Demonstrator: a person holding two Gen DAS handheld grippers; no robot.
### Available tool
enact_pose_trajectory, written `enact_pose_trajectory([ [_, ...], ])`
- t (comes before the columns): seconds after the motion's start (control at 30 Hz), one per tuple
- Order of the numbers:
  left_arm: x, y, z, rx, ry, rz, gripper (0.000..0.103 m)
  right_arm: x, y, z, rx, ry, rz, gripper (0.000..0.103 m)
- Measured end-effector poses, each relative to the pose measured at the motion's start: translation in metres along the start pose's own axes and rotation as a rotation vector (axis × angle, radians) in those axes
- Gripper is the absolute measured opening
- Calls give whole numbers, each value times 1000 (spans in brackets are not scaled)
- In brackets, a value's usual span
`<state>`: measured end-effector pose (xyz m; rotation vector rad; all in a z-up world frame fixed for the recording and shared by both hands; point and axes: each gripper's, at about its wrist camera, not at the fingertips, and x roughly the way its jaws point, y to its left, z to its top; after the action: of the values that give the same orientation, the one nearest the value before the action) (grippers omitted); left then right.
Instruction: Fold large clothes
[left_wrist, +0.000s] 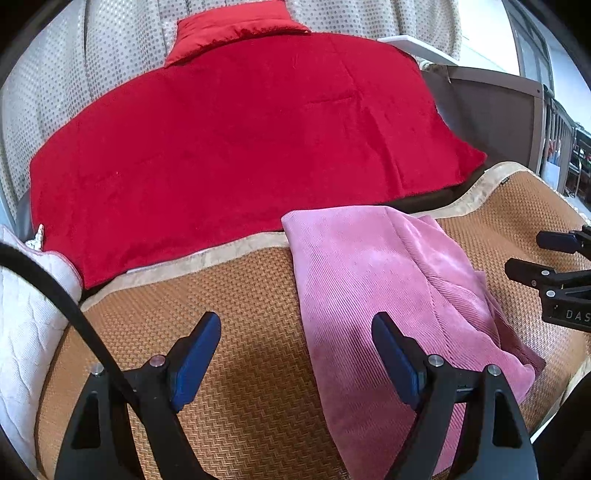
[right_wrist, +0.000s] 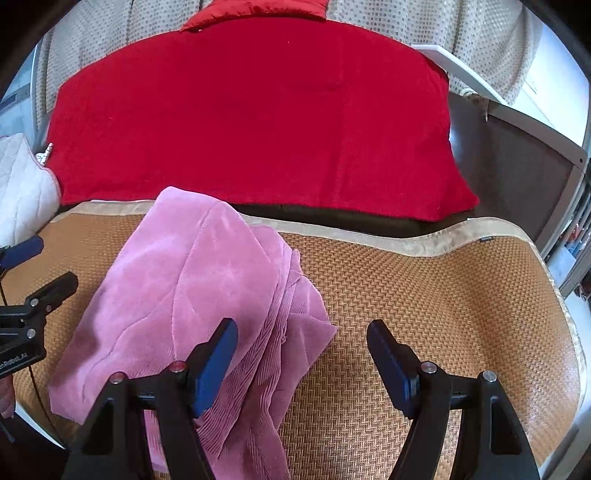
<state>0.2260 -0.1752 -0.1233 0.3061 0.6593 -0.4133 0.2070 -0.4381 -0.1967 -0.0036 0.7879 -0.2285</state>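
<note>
A pink corduroy garment (left_wrist: 373, 288) (right_wrist: 192, 295) lies loosely folded on a woven tan mat (left_wrist: 236, 302) (right_wrist: 424, 302). My left gripper (left_wrist: 295, 350) hovers above the mat at the garment's left edge, open, nothing between its blue pads. My right gripper (right_wrist: 301, 354) is open over the garment's right edge, its left finger above the cloth and its right finger above bare mat. Each gripper shows at the edge of the other's view: the right gripper (left_wrist: 546, 254) and the left gripper (right_wrist: 40, 262).
A large red blanket (left_wrist: 240, 147) (right_wrist: 251, 122) covers the surface beyond the mat, against a dotted curtain (left_wrist: 110, 55). A white quilted pillow (left_wrist: 26, 317) (right_wrist: 18, 184) lies at the left. A dark panel (left_wrist: 487, 110) and a white ledge (right_wrist: 465, 70) stand at the right.
</note>
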Motion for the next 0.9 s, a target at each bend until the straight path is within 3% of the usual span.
enact_pose_trajectory([
  [0.53,17,0,3,-49,56,-69,84,20,-10,-2,19,5,2,76],
  [0.9,26,1,4,-63,75,-78,84,25,-10,-5,-7,-12,-38,76],
])
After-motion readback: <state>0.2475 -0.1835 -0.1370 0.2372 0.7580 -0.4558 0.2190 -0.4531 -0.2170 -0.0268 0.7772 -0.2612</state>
